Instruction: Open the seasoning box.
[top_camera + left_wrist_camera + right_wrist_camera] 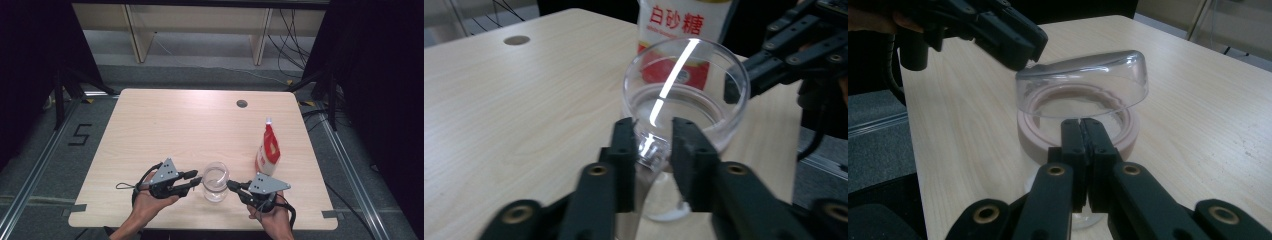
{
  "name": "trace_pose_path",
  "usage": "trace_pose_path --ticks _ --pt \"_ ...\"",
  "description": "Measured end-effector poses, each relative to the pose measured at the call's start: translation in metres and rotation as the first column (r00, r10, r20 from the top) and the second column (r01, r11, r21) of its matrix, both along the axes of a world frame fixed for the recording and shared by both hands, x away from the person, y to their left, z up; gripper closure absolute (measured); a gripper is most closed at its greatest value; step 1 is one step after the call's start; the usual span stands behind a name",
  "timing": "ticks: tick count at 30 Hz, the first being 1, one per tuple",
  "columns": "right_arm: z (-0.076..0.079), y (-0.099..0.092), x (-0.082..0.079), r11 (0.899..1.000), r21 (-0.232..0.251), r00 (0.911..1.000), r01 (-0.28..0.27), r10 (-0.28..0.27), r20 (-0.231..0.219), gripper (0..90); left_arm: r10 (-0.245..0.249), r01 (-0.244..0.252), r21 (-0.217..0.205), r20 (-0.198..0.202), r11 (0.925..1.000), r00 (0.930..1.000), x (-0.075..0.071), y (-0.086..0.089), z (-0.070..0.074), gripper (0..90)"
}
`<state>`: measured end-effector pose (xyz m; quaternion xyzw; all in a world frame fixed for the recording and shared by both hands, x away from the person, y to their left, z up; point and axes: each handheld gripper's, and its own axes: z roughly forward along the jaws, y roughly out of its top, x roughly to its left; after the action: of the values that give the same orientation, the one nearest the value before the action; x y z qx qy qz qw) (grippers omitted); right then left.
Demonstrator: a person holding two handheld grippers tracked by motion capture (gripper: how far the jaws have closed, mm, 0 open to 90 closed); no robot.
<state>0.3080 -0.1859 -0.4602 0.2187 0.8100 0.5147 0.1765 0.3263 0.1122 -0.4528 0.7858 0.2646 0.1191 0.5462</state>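
Note:
A clear glass jar (216,182) stands near the table's front edge, between my two grippers. Its domed clear lid (1080,82) sits tilted above a pink seal ring (1028,135). My left gripper (195,179) is at the jar's left side. Its jaws (653,127) stand apart, with a small clear tab (651,150) of the jar between them. My right gripper (232,185) is at the jar's right side. It (1080,122) is shut, its tips at the rim, and I see nothing between them.
A red and white sugar pouch (268,149) stands upright just behind the right gripper. The light wooden table (165,125) has a round cable hole (242,103) near its far edge. Dark curtains flank the table, and metal rails run along the floor.

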Motion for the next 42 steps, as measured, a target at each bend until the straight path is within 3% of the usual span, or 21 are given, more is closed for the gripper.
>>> trace_pose_path --ticks 2,6,9,14,16,18,22,25,29,32,42 --pt "0.000 0.002 -0.001 1.000 0.010 0.9999 0.009 -0.009 0.006 89.7 0.012 -0.012 -0.013 -0.027 0.9998 0.9996 -0.004 0.002 -0.001 55.4" --pt "0.002 0.003 0.000 1.000 0.002 0.9999 -0.008 0.008 0.012 89.7 -0.023 0.023 -0.001 -0.017 0.9997 0.9996 -0.006 0.008 -0.009 39.8" --pt "0.003 0.005 0.000 1.000 0.004 0.9997 -0.002 0.002 0.023 89.6 0.007 -0.008 -0.002 -0.071 1.0000 0.9975 -0.006 0.014 -0.019 32.9" --pt "0.005 0.009 0.001 1.000 0.008 0.9990 -0.011 0.010 0.044 89.5 0.015 -0.014 0.012 -0.086 0.9998 0.9962 -0.009 0.022 -0.027 25.9" --pt "0.008 0.010 0.001 1.000 -0.018 0.9983 -0.014 0.015 0.056 89.5 0.021 -0.020 0.013 -0.096 0.9997 0.9952 -0.011 0.023 -0.029 23.2" --pt "0.011 0.011 0.002 1.000 -0.018 0.9981 -0.021 0.022 0.058 89.5 0.009 -0.007 0.031 -0.082 0.9995 0.9966 -0.012 0.025 -0.030 21.8" --pt "0.015 0.014 0.002 1.000 -0.011 0.9973 -0.017 0.018 0.071 89.3 0.020 -0.017 0.029 -0.099 0.9994 0.9949 -0.014 0.027 -0.033 17.6" --pt "0.016 0.017 0.004 1.000 0.006 0.9959 -0.015 0.014 0.090 89.2 0.031 -0.026 0.050 -0.107 0.9984 0.9938 -0.015 0.030 -0.034 17.1" --pt "0.019 0.021 0.004 1.000 0.007 0.9967 -0.028 0.028 0.076 89.3 0.032 -0.028 0.041 -0.107 0.9988 0.9937 -0.016 0.032 -0.035 17.6" --pt "0.018 0.025 0.004 0.999 0.000 0.9954 -0.052 0.052 0.081 89.2 0.038 -0.032 0.065 -0.091 0.9973 0.9951 -0.017 0.034 -0.034 17.6" --pt "0.020 0.036 0.005 0.997 0.004 0.9937 -0.075 0.075 0.084 88.3 0.054 -0.048 0.057 -0.105 0.9972 0.9930 -0.017 0.034 -0.038 17.6"
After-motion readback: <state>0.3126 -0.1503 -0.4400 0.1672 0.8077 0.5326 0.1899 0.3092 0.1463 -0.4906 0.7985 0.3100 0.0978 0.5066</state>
